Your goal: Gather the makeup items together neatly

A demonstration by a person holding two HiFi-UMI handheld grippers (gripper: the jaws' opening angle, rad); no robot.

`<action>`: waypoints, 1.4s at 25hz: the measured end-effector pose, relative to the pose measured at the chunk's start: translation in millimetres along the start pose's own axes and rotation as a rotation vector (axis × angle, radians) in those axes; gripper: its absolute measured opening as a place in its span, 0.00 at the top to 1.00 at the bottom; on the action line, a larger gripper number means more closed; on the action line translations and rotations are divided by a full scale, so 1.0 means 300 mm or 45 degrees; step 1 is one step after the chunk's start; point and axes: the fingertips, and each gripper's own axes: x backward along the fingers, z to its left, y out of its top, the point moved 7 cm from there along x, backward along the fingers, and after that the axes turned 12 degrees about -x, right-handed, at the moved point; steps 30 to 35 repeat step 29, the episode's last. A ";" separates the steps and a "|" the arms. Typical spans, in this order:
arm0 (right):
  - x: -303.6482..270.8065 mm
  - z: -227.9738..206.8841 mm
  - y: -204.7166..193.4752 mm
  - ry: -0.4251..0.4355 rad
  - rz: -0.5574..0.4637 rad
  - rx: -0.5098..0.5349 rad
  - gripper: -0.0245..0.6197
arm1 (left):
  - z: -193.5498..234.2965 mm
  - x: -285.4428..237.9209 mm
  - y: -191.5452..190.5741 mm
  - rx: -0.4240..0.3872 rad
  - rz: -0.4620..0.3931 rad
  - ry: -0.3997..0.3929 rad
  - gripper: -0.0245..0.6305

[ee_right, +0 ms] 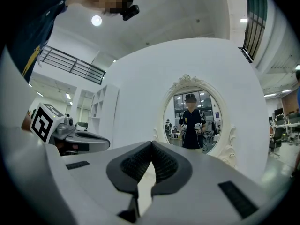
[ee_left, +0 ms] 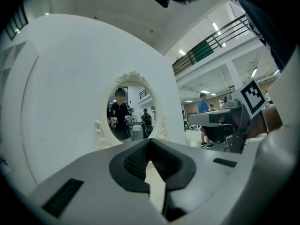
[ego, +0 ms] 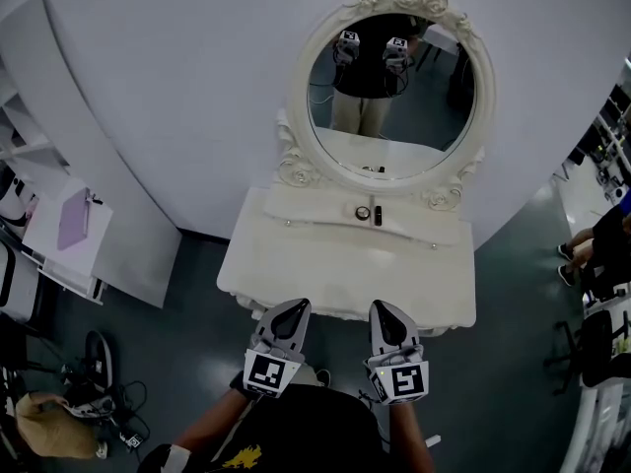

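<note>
Makeup items (ego: 363,212) are seen just beside each other on the ledge (ego: 315,210) under the mirror (ego: 394,97), so little gathering looks left. Left tool (ego: 293,306) and right tool (ego: 385,308) are held closed and empty, short of the tabletop (ego: 325,264).

both grippers, left gripper (ego: 287,315) & right gripper (ego: 388,321), level, side by side, jaws closed, empty.
</note>
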 end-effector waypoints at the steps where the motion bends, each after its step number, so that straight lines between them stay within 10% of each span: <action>1: -0.003 -0.004 0.000 0.000 0.000 0.002 0.94 | 0.004 -0.006 0.004 -0.007 -0.029 0.009 0.94; 35: -0.002 -0.039 -0.034 -0.057 0.037 -0.017 0.94 | -0.019 -0.039 -0.033 0.034 0.034 -0.085 0.94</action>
